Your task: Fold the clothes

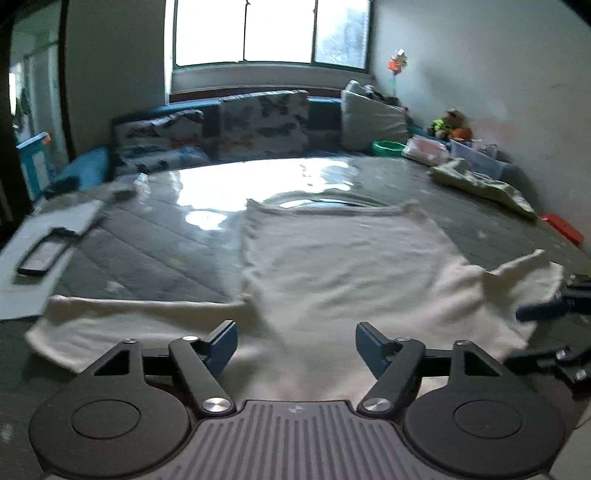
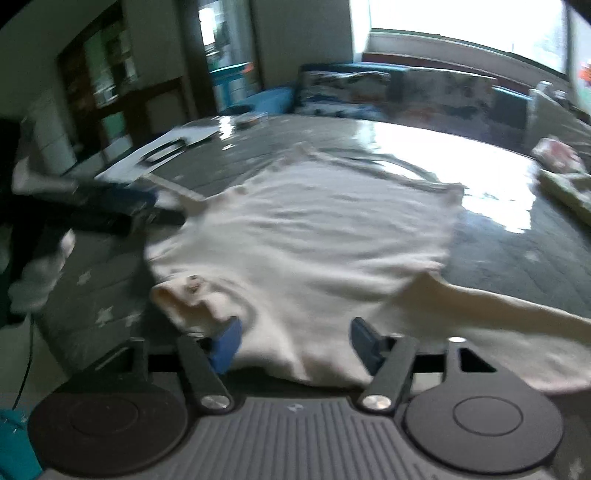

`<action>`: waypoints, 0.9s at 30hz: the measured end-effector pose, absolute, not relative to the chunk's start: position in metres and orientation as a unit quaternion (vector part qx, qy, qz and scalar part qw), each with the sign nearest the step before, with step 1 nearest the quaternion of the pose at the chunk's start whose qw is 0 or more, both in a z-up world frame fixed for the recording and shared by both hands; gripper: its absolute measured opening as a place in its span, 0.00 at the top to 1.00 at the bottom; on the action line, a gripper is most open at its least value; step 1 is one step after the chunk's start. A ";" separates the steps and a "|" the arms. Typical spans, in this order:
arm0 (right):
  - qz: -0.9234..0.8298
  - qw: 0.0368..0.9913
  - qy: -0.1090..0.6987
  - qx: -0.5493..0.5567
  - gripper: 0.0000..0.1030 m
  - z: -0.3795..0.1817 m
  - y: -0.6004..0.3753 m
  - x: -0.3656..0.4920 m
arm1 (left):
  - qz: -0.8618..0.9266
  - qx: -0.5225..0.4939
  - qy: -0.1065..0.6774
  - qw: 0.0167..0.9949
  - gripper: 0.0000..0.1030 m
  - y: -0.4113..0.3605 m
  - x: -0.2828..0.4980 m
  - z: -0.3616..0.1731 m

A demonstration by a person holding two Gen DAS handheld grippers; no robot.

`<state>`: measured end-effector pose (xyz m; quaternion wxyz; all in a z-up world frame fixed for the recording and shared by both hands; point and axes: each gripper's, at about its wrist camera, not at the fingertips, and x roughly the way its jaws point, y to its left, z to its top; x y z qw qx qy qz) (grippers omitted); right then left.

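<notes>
We saw one white garment (image 1: 343, 266) spread flat on the bed (image 1: 155, 236), near its front edge. Our left gripper (image 1: 296, 349) and right gripper (image 2: 295, 345) hovered released above it. One remote (image 1: 42, 256) lay left; cushions (image 1: 258, 123) lined the back.

A home bedroom: a quilted grey mattress (image 1: 155, 236), patterned cushions (image 1: 266, 122) along a window (image 1: 273, 33), a stuffed toy (image 1: 448, 123) and storage boxes (image 1: 476, 153) against the wall.
</notes>
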<state>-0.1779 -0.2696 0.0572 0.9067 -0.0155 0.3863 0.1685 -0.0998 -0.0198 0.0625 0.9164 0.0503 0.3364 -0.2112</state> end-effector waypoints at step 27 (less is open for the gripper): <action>-0.010 0.914 0.405 0.010 0.00 0.014 -0.337 -0.160 | -0.214 0.075 0.415 0.881 0.00 -0.068 -0.091 0.029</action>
